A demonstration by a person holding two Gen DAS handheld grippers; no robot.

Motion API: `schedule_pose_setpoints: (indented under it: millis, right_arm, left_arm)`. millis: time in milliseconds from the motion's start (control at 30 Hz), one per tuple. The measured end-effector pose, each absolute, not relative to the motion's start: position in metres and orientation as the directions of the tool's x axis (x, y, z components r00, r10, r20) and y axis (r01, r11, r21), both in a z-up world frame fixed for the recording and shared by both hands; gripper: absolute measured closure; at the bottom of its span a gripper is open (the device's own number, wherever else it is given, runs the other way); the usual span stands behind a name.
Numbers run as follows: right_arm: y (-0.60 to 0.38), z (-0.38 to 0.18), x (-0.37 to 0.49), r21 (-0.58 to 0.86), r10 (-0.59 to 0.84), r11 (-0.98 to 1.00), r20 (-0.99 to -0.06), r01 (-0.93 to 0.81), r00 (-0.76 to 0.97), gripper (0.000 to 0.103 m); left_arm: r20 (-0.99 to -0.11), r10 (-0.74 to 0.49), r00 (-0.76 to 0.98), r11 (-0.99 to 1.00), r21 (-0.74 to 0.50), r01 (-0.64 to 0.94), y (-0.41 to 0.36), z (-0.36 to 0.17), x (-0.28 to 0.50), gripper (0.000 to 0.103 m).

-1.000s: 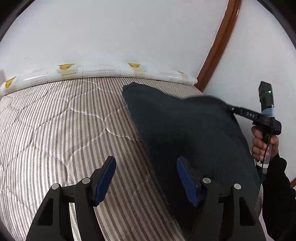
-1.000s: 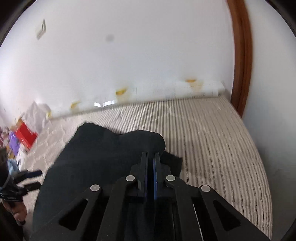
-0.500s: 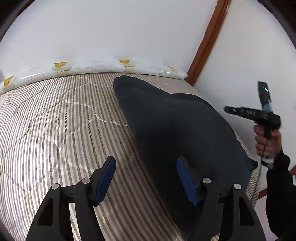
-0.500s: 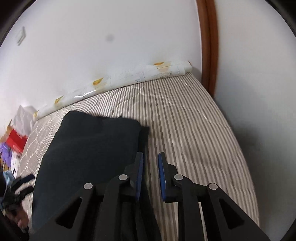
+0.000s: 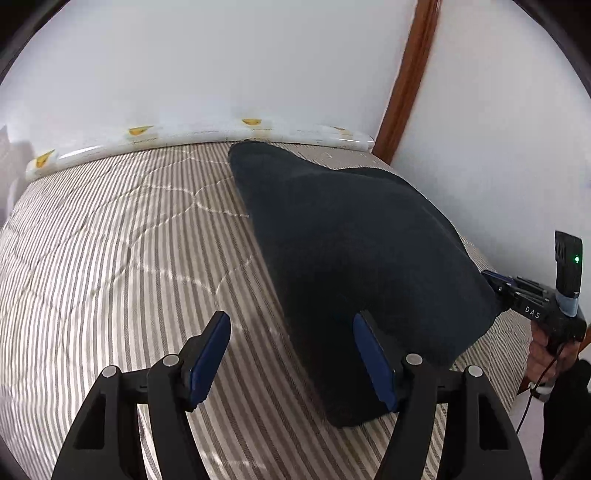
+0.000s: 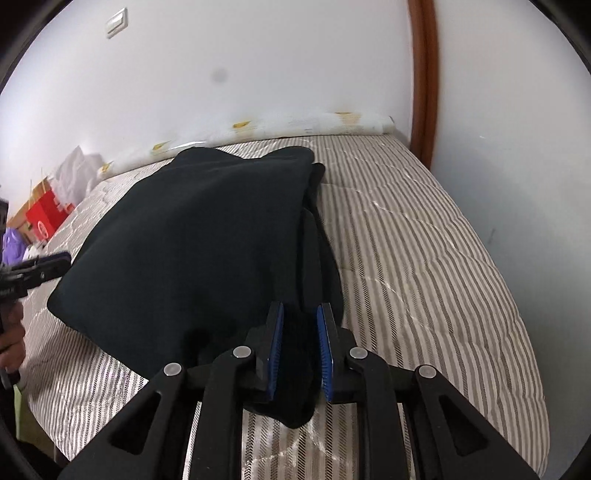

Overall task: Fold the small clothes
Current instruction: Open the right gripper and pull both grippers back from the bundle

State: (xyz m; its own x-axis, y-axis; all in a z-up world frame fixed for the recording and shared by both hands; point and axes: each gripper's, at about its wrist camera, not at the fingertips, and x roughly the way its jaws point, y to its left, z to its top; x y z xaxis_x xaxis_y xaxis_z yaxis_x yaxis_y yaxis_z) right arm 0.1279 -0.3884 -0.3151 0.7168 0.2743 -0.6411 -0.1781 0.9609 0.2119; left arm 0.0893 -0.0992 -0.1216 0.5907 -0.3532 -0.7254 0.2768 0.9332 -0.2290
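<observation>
A striped quilted mattress [image 5: 110, 258] fills the lower half of both views, its grey and cream lines crossed by pale stitched seams. Along its far edge lies a white plastic-wrapped roll [image 5: 155, 136] with small yellow marks. Plain white walls [image 5: 221, 55] rise behind, evenly lit (no window in view). A brown wooden door frame [image 5: 406, 74] runs up the upper right. In the right wrist view, a white wall switch [image 6: 117, 23] sits at upper left, and a red box [image 6: 46, 216] with white crumpled bags [image 6: 75, 173] stands at the left edge.
</observation>
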Motion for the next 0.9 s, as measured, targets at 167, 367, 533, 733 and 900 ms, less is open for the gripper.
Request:
schedule_pose_setpoints:
  millis: [167, 367, 533, 733, 900]
  right_arm:
    - [-0.39, -0.315, 0.119, 0.1, 0.166, 0.986, -0.647, -0.133, 0.745, 0.086]
    - [-0.419, -0.323, 0.108, 0.121, 0.113, 0.992, -0.703, -0.039, 0.702, 0.092]
    - [-0.425, -0.302, 0.089, 0.18, 0.138, 0.983, -0.679, -0.019, 0.721, 0.09]
    - [-0.421, -0.268, 0.074, 0.22, 0.162, 0.975, -0.657, -0.018, 0.736, 0.065]
    - [-0.415, -0.238, 0.062, 0.245, 0.178, 0.969, -0.633, -0.023, 0.753, 0.042]
  left_arm:
    - [-0.731, -0.329, 0.598, 0.943, -0.221, 0.249, -0.096, -0.12, 0.082, 0.036]
    - [-0.736, -0.297, 0.608, 0.954, -0.199, 0.226, -0.096, -0.116, 0.068, 0.036]
    - [-0.744, -0.291, 0.601, 0.957, -0.217, 0.195, -0.1, -0.109, 0.065, 0.036]
    - [-0.729, -0.272, 0.628, 0.962, -0.222, 0.159, -0.101, -0.085, 0.051, 0.036]
    - [-0.707, -0.223, 0.671, 0.974, -0.184, 0.129, -0.1, -0.054, 0.033, 0.026]
